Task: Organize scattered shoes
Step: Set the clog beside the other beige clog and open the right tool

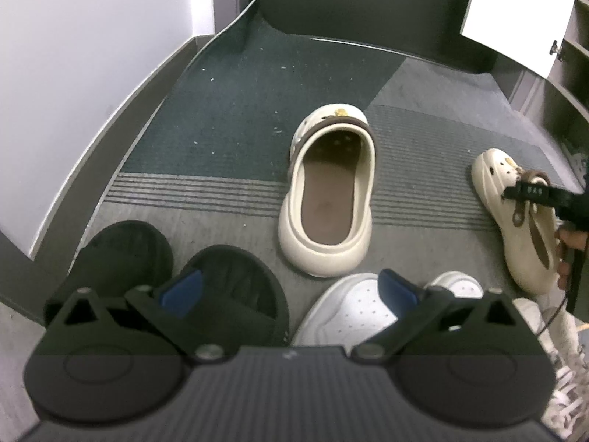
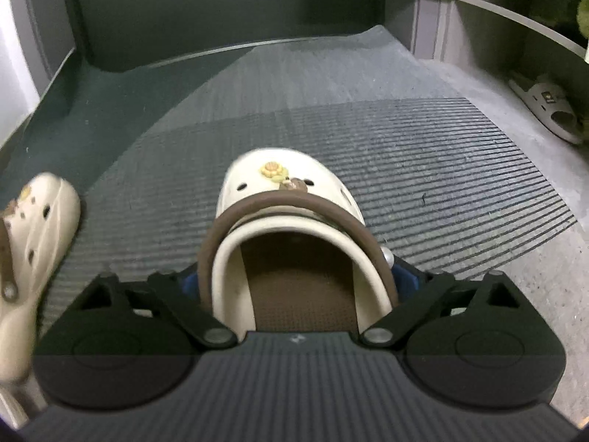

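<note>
Seen from the left wrist, the left gripper [image 1: 289, 289] hangs over the floor with its blue-padded fingers [image 1: 181, 294] spread wide and nothing between them. Below its left finger sit two black slippers [image 1: 235, 287], side by side; below the right finger are the toes of a pair of white sneakers [image 1: 353, 309]. Just ahead, a cream clog [image 1: 327, 199] stands upright on the striped grey mat [image 1: 206, 191], heel toward the camera, its brown strap folded forward over the toe. Off to the right a second cream clog [image 1: 515, 221] is tilted on its side, with the black tip of the right gripper [image 1: 530, 191] across its brown strap and a hand [image 1: 568, 246] just behind it. An open shelf unit [image 1: 574, 73] lines the far right edge. From the right wrist, the right gripper [image 2: 294, 280] has that second clog [image 2: 291, 221] sitting between its fingers [image 2: 405, 280], which stand wide apart on either side of the heel opening; the left pad is mostly hidden behind the brown strap, and I cannot tell whether either pad actually presses the shoe. The clog points away over the mat [image 2: 441, 169], a yellow flower charm [image 2: 273, 169] on its toe. The first clog [image 2: 33, 243] shows at the left edge, blurred. On the bare floor by the shelf [image 2: 515, 25] to the right lies a grey sandal [image 2: 545, 107], well apart.
</note>
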{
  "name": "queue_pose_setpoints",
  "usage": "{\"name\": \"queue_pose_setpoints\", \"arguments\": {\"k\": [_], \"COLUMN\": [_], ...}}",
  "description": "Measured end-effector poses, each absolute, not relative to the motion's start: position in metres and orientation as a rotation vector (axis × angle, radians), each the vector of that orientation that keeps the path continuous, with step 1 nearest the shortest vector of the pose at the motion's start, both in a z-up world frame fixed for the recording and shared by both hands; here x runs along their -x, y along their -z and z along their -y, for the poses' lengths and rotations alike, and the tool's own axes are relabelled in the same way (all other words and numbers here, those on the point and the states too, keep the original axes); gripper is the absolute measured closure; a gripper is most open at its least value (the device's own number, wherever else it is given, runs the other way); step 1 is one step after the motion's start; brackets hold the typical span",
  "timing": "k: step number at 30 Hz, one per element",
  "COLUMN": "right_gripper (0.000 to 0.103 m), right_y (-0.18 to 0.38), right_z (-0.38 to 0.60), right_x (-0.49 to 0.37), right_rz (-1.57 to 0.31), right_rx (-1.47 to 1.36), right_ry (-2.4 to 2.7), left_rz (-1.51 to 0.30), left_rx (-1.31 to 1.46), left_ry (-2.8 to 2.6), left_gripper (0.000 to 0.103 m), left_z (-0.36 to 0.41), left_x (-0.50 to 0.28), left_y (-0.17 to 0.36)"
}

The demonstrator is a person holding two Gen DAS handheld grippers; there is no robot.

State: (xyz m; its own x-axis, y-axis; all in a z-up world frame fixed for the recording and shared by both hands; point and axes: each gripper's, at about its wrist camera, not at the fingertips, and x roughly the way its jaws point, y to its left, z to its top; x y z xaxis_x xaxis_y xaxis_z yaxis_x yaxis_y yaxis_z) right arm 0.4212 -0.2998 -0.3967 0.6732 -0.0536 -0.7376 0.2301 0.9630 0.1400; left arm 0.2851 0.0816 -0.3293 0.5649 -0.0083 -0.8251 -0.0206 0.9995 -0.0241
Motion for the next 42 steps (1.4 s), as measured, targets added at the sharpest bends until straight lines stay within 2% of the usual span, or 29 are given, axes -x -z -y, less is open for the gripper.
{"name": "queue_pose_setpoints", "arguments": {"k": [6,12,21,34,36,42], "right_gripper": [0.01,0.01,0.01,0.006,0.006,0.009], "right_y": [0.371,0.362,0.383,0.403,0.388,0.299], "right_z": [0.271,0.213,0.148,0.132,0.142,0.165], "right_x": [-0.43,-0.44,-0.453,-0.468,-0.461,-0.414], "right_rz": [-0.735,-0.683,-0.744,-0.876,-0.866,-0.753], "right_rx": [-0.32,-0.295,-0.243,-0.203,-0.223,-0.205], "right_ry": [0.137,0.12,0.062,0.052,0.019,-0.007], "left_rz": [-0.962,-0.956,-0.973,-0.971,-0.954,-0.865], "left_rx": [0.052,0.062,0.073,0.117,0.116,0.101], "left_ry": [-0.025,-0.035,-0.043,-0.074,-0.08,-0.052], "left_gripper": [0.0,0.0,0.0,0.0,0.0,0.0], "left_z": [-0.09,-0.096,-0.108,-0.13,-0.131,-0.128], "left_x": [-0.282,-0.281,-0.284,-0.289,-0.289,-0.29], "left_y": [0.326,0.323,0.327,0.324,0.319,0.283]}}
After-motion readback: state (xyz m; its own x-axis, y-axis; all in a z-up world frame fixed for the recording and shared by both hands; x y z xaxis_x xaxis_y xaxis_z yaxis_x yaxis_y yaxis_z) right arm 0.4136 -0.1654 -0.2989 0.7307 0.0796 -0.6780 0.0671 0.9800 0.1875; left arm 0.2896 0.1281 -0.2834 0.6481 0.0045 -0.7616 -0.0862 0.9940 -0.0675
